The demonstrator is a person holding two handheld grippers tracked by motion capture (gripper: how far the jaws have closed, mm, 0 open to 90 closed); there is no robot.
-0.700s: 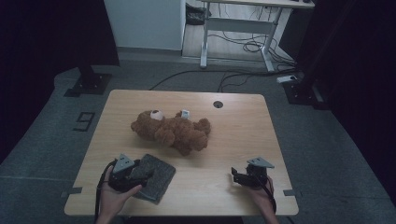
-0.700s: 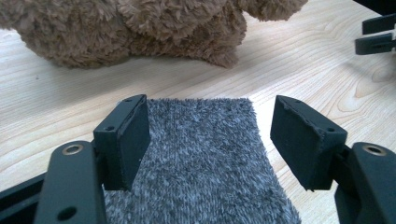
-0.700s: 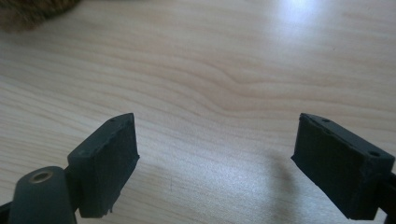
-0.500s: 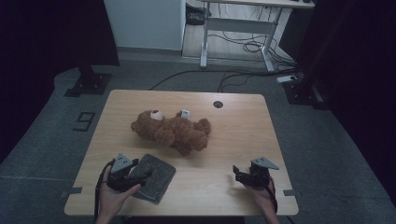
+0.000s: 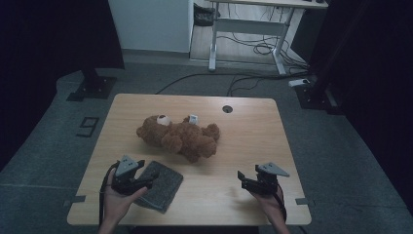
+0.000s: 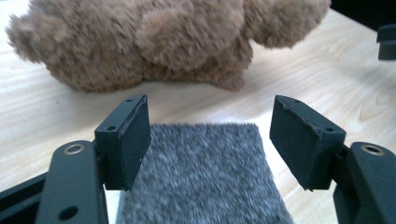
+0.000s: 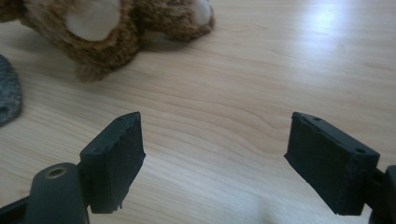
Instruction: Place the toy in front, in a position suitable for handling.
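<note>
Grey felt cloth (image 5: 158, 185) flat at near-left of wooden table (image 5: 253, 131), just short of brown teddy bear (image 5: 178, 136), which lies on its side mid-table. Biggest risk, judging from the layout: bear sits directly beyond the cloth's far edge (small gap in left gripper view), so a forward overshoot likely ploughs into the plush and shoves it. Next: cloth lies flush on the wood, so a shallow pinch could catch only fuzz and slip off, or just drag the piece along instead of lifting it. Smaller still: cloth is limp, so a one-edge pickup would probably leave it drooping and folding. Left gripper (image 6: 210, 135) over the cloth's near part, jaws spread wide, pads (image 6: 135, 135) clear of the fabric on both sides, nothing pinched, no contact visible. Right gripper (image 7: 212, 158) at near-right over bare wood, well apart from cloth and bear, jaws likewise spread wide and empty, touching nothing.
</note>
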